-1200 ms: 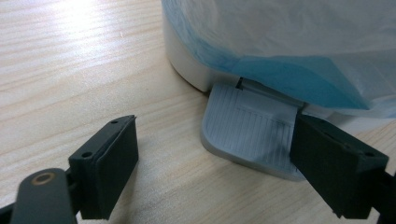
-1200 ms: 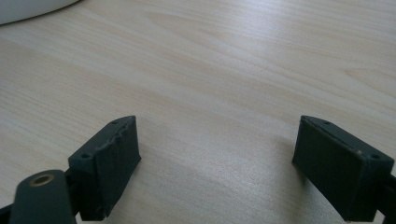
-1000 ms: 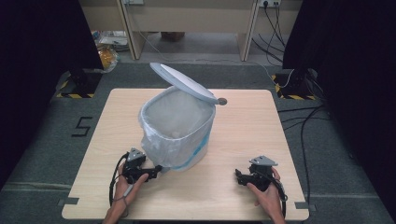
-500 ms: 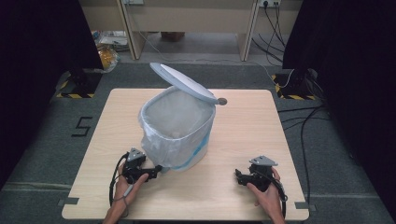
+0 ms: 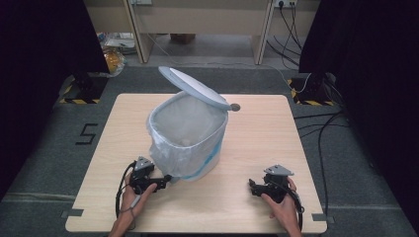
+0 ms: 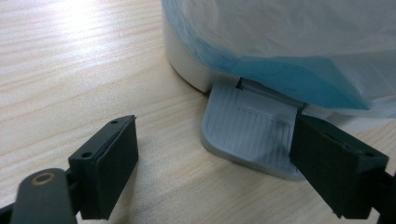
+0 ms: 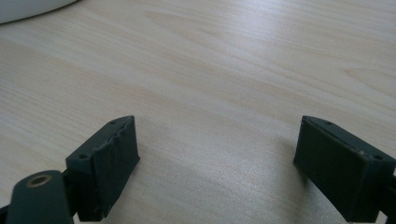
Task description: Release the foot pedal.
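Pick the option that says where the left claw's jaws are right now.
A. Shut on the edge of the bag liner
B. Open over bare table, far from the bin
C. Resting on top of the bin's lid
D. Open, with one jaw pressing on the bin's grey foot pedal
D: in the left gripper view the left claw is open, one jaw on the grey foot pedal at the base of the bin, whose lid is raised.

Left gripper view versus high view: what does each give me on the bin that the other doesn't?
Left gripper view alone: the ribbed grey pedal at the bin's base, one open jaw over its edge. High view alone: the raised lid, the bag's open mouth, the right gripper open over bare table. Both: the white bin, its blue-edged bag and the left gripper.
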Action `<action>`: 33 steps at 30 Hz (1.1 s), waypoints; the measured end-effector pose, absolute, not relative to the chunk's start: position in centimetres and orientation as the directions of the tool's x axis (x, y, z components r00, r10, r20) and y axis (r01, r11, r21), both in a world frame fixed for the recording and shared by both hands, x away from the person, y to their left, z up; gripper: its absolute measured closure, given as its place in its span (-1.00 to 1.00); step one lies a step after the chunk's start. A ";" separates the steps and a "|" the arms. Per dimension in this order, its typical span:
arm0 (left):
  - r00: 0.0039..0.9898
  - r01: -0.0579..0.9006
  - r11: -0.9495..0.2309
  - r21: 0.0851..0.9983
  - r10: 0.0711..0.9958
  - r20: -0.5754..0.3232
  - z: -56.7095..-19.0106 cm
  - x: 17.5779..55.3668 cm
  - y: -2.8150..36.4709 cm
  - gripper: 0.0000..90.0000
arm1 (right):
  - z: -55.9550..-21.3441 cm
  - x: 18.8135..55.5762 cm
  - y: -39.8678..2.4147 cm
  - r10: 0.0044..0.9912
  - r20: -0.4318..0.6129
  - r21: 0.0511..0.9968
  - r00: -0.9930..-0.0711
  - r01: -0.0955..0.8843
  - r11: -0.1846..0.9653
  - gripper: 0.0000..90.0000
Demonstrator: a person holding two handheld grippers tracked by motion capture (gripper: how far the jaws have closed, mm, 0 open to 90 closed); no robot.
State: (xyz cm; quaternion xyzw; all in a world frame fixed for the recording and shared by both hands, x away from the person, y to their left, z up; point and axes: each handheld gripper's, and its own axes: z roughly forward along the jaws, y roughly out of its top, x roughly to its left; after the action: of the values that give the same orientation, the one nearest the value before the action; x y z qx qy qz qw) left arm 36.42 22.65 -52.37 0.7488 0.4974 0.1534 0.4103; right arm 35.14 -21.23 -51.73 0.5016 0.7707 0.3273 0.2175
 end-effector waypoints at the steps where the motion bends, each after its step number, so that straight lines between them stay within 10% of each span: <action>1: 0.458 0.619 -0.165 0.768 0.870 -0.182 -52.4 36.4 22.7 -0.68 | -51.7 35.1 -21.2 0.915 -0.007 0.723 -0.402 0.630 0.283 -0.70; 33: 0.471 0.583 -0.123 0.803 0.857 -0.211 -51.5 35.9 23.4 -0.67 | -51.7 35.1 -21.2 0.914 -0.007 0.722 -0.405 0.630 0.284 -0.70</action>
State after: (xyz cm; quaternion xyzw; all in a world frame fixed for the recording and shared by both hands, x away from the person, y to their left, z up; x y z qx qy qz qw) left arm 35.85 23.40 -51.53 0.7333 0.4909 0.1539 0.4446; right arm 35.12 -21.25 -51.72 0.5006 0.7714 0.3274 0.2170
